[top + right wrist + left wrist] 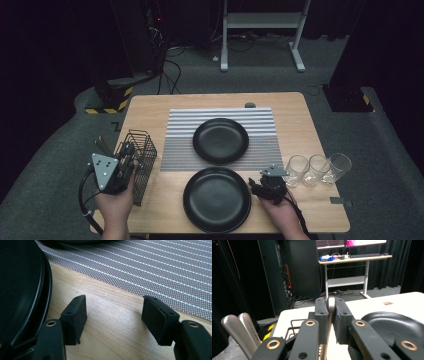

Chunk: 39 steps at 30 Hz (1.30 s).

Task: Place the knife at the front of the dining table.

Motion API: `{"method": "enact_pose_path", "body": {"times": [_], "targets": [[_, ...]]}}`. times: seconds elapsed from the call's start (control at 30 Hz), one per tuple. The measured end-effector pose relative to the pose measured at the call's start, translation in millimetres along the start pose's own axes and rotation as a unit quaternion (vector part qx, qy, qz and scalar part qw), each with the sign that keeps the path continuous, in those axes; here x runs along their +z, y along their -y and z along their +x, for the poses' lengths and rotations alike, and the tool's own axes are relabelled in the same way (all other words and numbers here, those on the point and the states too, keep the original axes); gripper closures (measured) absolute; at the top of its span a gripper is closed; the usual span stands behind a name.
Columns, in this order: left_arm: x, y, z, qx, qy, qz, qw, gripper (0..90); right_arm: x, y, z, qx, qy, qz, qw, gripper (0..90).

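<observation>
My left gripper (126, 154) stands over the black wire cutlery basket (144, 161) at the table's left edge. In the left gripper view its jaws (330, 308) are shut on the rounded metal handle of a piece of cutlery (330, 302) standing upright; its lower end is hidden. Two more metal handles (237, 331) lean to the left. My right gripper (256, 185) rests low on the table, just right of the near black plate (217, 199). It is open (113, 315), with bare wood between its pads and the plate's rim (22, 285) at its left.
A second black plate (220, 141) sits on a striped grey placemat (180, 145), whose edge lies just ahead of the right gripper (150, 265). Three clear glasses (318, 169) stand in a row at the right. A white desk frame (262, 22) stands beyond the table.
</observation>
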<state>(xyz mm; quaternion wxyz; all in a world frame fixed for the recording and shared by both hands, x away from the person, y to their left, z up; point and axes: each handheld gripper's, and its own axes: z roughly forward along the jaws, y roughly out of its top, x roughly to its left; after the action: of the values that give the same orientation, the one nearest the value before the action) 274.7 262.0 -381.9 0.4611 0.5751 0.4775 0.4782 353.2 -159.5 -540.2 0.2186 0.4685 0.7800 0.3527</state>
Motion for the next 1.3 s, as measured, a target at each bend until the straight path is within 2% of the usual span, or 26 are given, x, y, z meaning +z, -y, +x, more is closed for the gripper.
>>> {"method": "enact_pose_path", "body": {"times": [0.6,0.9,1.3], "targets": [[-2.6,4.5,25.5,-0.033,0.009,-0.005,0.9994,82.4,0.0,0.0,-0.1,0.0,0.0,0.0,1.0,36.6],[-2.1,8.7,27.7,-0.04,0.015,-0.011,0.999,82.0,0.0,0.0,0.0,0.0,0.0,0.0,1.0,36.6],[3.9,13.8,27.6,-0.045,0.019,0.006,0.9988,80.5,0.0,0.0,0.0,0.0,0.0,0.0,1.0,36.5]]}}
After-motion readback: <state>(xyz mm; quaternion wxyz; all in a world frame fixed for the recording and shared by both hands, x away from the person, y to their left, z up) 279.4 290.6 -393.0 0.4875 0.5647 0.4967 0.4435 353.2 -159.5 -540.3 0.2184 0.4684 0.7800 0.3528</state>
